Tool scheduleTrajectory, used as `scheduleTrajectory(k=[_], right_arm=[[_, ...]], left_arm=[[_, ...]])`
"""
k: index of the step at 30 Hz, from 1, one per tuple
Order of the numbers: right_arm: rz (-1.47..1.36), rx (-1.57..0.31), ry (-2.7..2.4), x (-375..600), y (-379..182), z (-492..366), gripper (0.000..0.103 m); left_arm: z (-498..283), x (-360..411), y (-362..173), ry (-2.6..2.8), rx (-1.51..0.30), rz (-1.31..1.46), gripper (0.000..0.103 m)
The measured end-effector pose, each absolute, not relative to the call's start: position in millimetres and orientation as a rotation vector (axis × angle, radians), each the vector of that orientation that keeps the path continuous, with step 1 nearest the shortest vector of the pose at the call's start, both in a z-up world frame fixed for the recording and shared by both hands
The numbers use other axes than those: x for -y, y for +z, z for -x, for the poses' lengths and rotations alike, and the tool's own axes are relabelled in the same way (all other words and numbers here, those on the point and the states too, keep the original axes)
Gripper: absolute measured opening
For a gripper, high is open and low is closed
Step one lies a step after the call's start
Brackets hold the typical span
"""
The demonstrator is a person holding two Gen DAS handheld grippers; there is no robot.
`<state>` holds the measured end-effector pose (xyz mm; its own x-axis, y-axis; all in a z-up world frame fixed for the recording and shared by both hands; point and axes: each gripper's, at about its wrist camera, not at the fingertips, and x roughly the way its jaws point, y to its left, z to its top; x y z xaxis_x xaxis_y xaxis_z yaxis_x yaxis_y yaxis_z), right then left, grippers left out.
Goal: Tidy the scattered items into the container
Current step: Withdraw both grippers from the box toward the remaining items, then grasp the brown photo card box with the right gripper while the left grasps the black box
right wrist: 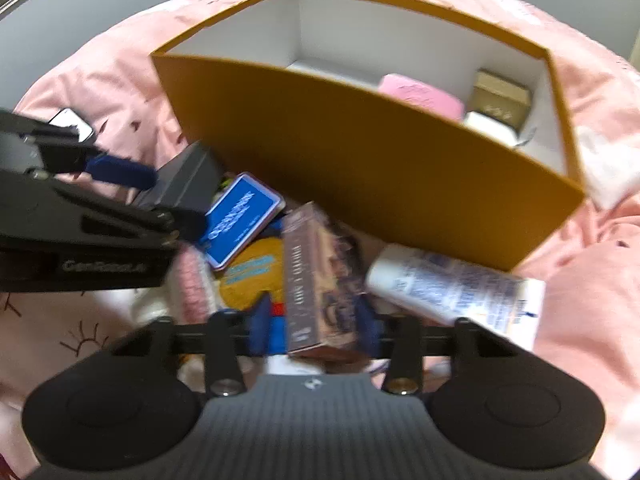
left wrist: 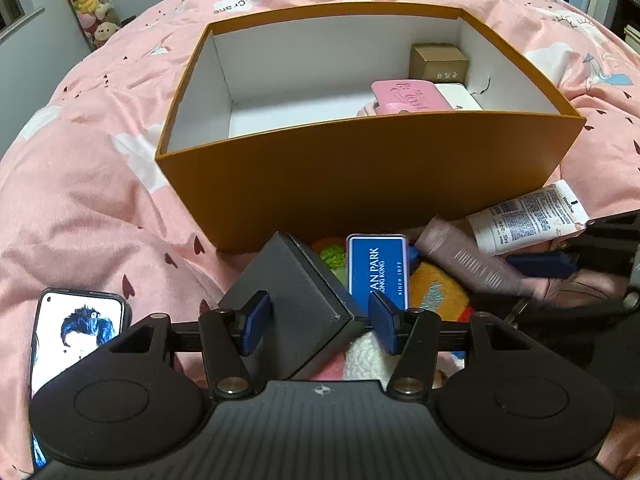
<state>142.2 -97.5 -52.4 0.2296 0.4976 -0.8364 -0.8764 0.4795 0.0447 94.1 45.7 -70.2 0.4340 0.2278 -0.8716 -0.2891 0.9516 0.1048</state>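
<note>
The orange box (left wrist: 360,176) stands open on the bed, with a pink case (left wrist: 408,98) and a small brown carton (left wrist: 440,62) inside. In front of it lies a pile of items. My left gripper (left wrist: 318,320) is open and straddles a tilted black box (left wrist: 288,280), with a small gap at the right pad. My right gripper (right wrist: 316,322) is open around a brownish-purple carton (right wrist: 320,276); the right pad touches it and the left pad stands slightly off. A blue tin (left wrist: 378,268) and a white lotion tube (right wrist: 452,292) lie beside them.
A phone (left wrist: 76,332) lies face up on the pink duvet (left wrist: 100,200) at the left. A yellow plush (right wrist: 248,276) and pink-white fluffy things sit under the pile. The left gripper's fingers (right wrist: 120,172) reach in close beside the right one. Plush toys (left wrist: 90,0) hang by the far wall.
</note>
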Motion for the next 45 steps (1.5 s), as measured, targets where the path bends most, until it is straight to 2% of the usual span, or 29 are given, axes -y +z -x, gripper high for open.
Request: scheduleTrajectory(k=[1, 8, 17, 19, 25, 32, 33, 34, 36, 45], right_arm=[[0.489, -0.911, 0.981, 100, -50, -144, 0.030], [0.511, -0.934, 0.964, 99, -55, -148, 0.031], [0.540, -0.891, 0.980, 90, -49, -146, 0.031], [0.537, -0.893, 0.980, 91, -48, -146, 0.032], [0.531, -0.901, 0.981, 90, -49, -151, 0.032], [0.522, -0.906, 0.981, 91, -49, -151, 0.032], [0.520, -0.908, 0.981, 92, -50, -151, 0.032], [0.516, -0.911, 0.981, 92, -50, -151, 0.033], [0.510, -0.914, 0.983, 92, -50, -152, 0.033], [0.482, -0.928, 0.987, 94, -53, -156, 0.036]], left_arm=[[-94, -47, -69, 0.321, -1.077, 0.070, 0.063], [-96, -44, -69, 0.317, -1.091, 0.043, 0.063], [-85, -50, -55, 0.292, -1.101, 0.035, 0.050], [-82, -55, -52, 0.311, -1.112, 0.036, 0.035], [-72, -78, -55, 0.350, -1.115, 0.058, 0.034], [-66, -74, -53, 0.266, -1.052, 0.032, 0.035], [-65, -73, -51, 0.253, -1.043, 0.041, 0.039], [-66, -72, -49, 0.240, -1.035, 0.047, 0.052], [-67, -66, -46, 0.224, -1.016, 0.030, 0.062], [-89, -53, -73, 0.214, -1.080, -0.071, 0.062]])
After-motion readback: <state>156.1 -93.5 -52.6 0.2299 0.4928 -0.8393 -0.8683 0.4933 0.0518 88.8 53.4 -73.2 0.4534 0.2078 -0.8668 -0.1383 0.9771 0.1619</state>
